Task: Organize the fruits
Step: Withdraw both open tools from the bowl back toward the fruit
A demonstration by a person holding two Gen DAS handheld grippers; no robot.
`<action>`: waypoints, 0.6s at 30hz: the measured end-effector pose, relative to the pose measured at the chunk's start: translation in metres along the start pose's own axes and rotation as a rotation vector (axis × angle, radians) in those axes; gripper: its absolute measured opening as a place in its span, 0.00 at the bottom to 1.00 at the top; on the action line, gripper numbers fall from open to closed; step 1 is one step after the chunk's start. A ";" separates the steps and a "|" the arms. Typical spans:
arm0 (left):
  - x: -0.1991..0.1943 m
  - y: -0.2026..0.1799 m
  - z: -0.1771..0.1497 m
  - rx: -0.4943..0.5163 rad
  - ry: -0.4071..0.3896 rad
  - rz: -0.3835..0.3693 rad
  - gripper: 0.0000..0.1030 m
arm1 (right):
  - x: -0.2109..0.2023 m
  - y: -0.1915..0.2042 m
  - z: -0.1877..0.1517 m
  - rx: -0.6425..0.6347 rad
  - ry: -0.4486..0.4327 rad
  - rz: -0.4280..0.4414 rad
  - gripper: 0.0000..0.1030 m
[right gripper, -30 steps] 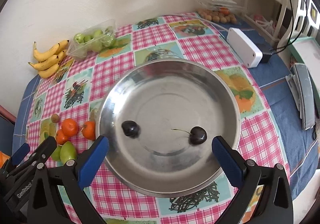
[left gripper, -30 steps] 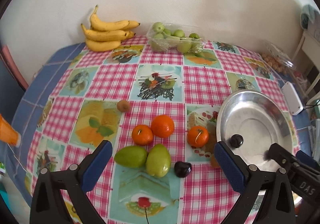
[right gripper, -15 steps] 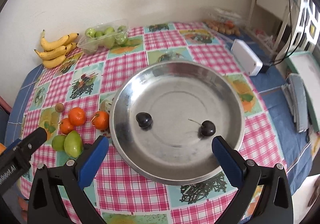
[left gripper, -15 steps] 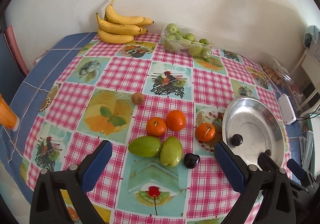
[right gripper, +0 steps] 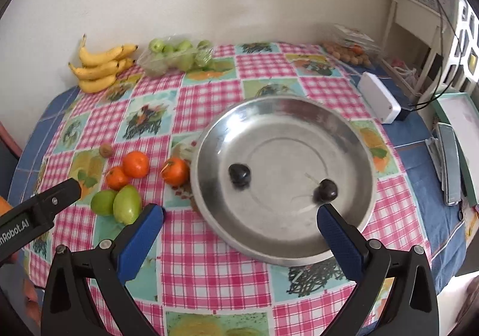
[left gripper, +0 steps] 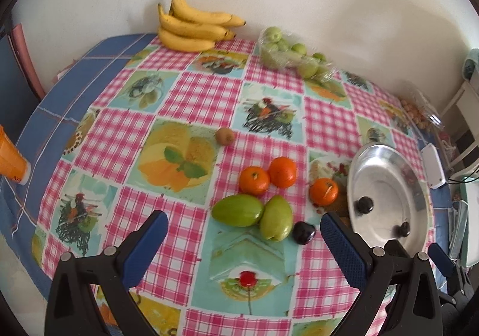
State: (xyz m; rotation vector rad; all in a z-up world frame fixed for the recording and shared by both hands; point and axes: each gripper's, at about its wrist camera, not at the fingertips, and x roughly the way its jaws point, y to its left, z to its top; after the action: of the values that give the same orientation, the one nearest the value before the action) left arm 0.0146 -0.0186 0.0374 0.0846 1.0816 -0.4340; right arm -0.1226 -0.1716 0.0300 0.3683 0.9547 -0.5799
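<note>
A steel plate (right gripper: 353, 156) holds two dark cherries (right gripper: 239, 174) (right gripper: 327, 190); it also shows in the left wrist view (left gripper: 416, 186). A third dark cherry (left gripper: 303, 232) lies on the checked cloth beside two green mangoes (left gripper: 238, 210) (left gripper: 276, 217). Three oranges (left gripper: 254, 181) (left gripper: 283, 172) (left gripper: 324, 191) and a small kiwi (left gripper: 225, 136) lie nearby. My left gripper (left gripper: 244, 241) is open and empty, above the table's front. My right gripper (right gripper: 239, 229) is open and empty, above the plate's near edge.
Bananas (left gripper: 194, 27) and a bag of green fruit (left gripper: 293, 54) sit at the back by the wall. A pack of nuts (right gripper: 348, 54) and a white box (right gripper: 378, 101) lie at the right. An orange cup (left gripper: 10, 159) stands at the left edge.
Both grippers have pulled back and risen, so more of the table shows. The left view has swung left. The fruits and plate have not moved.
</note>
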 end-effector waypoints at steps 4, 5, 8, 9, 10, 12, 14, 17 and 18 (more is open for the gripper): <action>0.007 0.012 -0.001 -0.027 0.029 -0.005 1.00 | 0.009 0.009 -0.003 -0.004 0.036 0.036 1.00; 0.009 0.015 -0.001 -0.032 0.034 -0.001 1.00 | 0.012 0.011 -0.003 -0.004 0.043 0.041 0.99; 0.012 0.025 0.000 -0.046 0.039 0.019 1.00 | 0.018 0.023 -0.004 -0.020 0.063 0.031 0.99; 0.013 0.029 0.001 -0.052 0.040 0.025 1.00 | 0.020 0.026 -0.004 -0.025 0.067 0.031 1.00; 0.014 0.032 0.002 -0.059 0.041 0.032 1.00 | 0.021 0.029 -0.005 -0.031 0.071 0.034 1.00; 0.015 0.040 0.003 -0.071 0.040 0.047 1.00 | 0.024 0.038 -0.006 -0.044 0.071 0.039 1.00; 0.017 0.046 0.005 -0.080 0.043 0.054 1.00 | 0.026 0.046 -0.006 -0.052 0.068 0.040 1.00; 0.020 0.055 0.006 -0.096 0.053 0.055 1.00 | 0.030 0.056 -0.007 -0.066 0.081 0.045 1.00; 0.021 0.057 0.007 -0.101 0.054 0.056 1.00 | 0.032 0.060 -0.007 -0.067 0.089 0.044 1.00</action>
State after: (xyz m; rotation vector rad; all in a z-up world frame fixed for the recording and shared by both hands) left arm 0.0499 0.0249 0.0143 0.0372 1.1502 -0.3277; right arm -0.0763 -0.1302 0.0015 0.3564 1.0467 -0.4938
